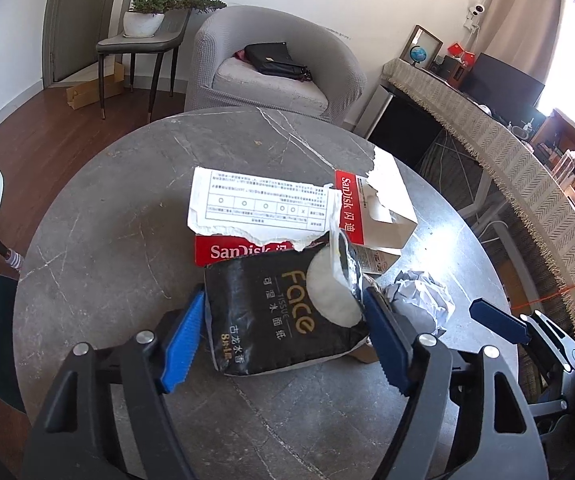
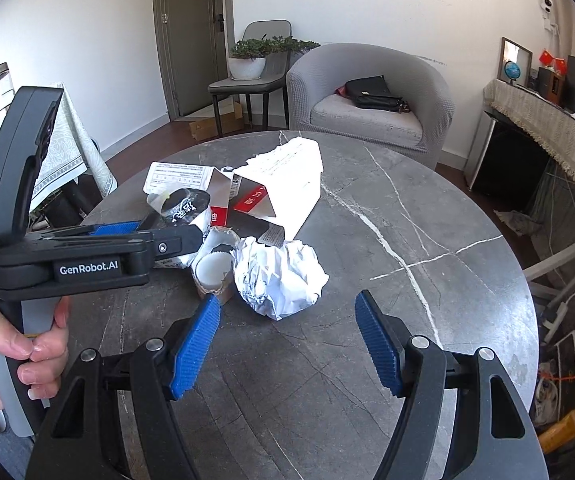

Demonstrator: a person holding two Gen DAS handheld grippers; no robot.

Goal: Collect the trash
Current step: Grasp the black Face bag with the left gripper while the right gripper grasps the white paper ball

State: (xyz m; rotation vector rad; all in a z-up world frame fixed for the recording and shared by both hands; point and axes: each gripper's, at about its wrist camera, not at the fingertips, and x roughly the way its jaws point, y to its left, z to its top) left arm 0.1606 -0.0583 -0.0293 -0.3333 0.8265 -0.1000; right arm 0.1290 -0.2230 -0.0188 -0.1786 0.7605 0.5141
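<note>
A black "Face" tissue packet (image 1: 283, 320) lies on the round grey marble table (image 1: 127, 216). My left gripper (image 1: 283, 332) is open with its blue pads on either side of the packet. Behind the packet lie a torn red-and-white SanDisk box (image 1: 371, 208) and a torn white sheet (image 1: 259, 204). A crumpled paper ball (image 1: 423, 300) sits to the packet's right; in the right wrist view the ball (image 2: 283, 280) lies just ahead of my open, empty right gripper (image 2: 287, 336). A small paper cup liner (image 2: 211, 270) lies left of the ball.
A grey armchair (image 2: 371, 100) with a black bag stands behind the table. A chair with a potted plant (image 2: 249, 60) is near the door. A cloth-covered sideboard (image 1: 507, 152) runs along the right. The left gripper's body (image 2: 87, 256) crosses the left of the right wrist view.
</note>
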